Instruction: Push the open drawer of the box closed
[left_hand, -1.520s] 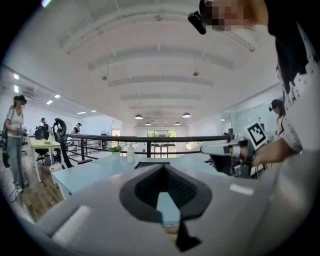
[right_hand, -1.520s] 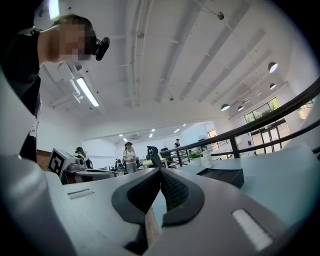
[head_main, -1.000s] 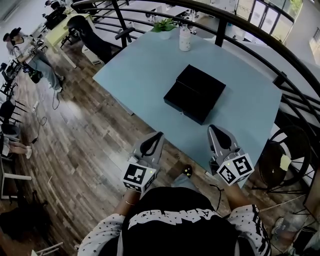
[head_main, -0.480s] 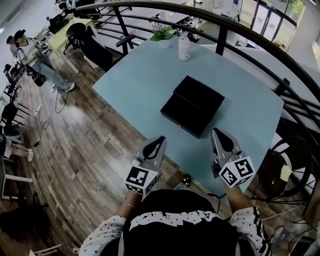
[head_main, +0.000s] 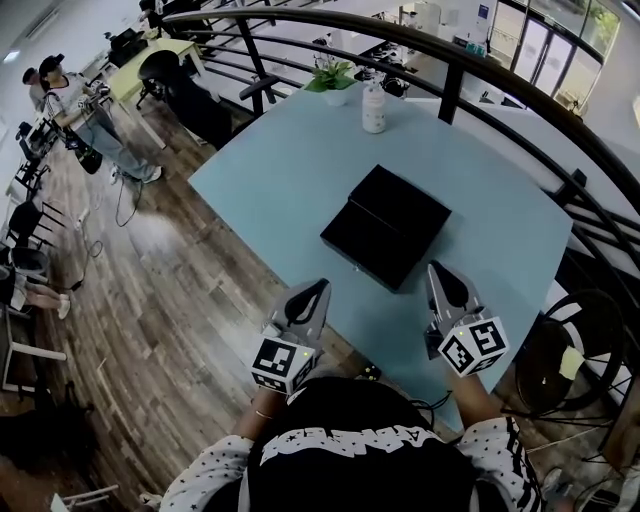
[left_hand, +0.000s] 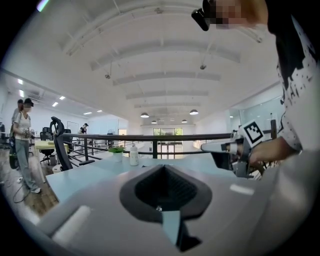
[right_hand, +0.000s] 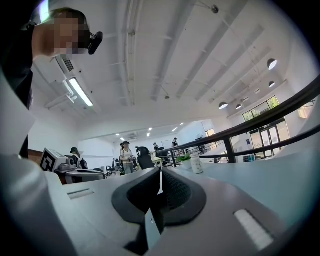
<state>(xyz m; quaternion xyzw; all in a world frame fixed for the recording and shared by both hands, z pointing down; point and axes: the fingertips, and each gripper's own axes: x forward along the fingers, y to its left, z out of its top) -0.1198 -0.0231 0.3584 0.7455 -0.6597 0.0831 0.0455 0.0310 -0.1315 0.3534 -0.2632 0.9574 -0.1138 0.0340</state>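
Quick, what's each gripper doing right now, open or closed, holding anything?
Left gripper: closed, holding nothing.
Right gripper: closed, holding nothing.

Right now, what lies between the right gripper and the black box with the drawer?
Nothing: in the head view, only bare light-blue tabletop separates the right gripper from the flat black box.

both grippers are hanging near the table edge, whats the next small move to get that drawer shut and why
Probably bring the right gripper forward and a little to the left, up to the front of the drawer. It stands pulled out of the black box toward the person. Both the right gripper and the left gripper are shut and empty, short of the drawer.
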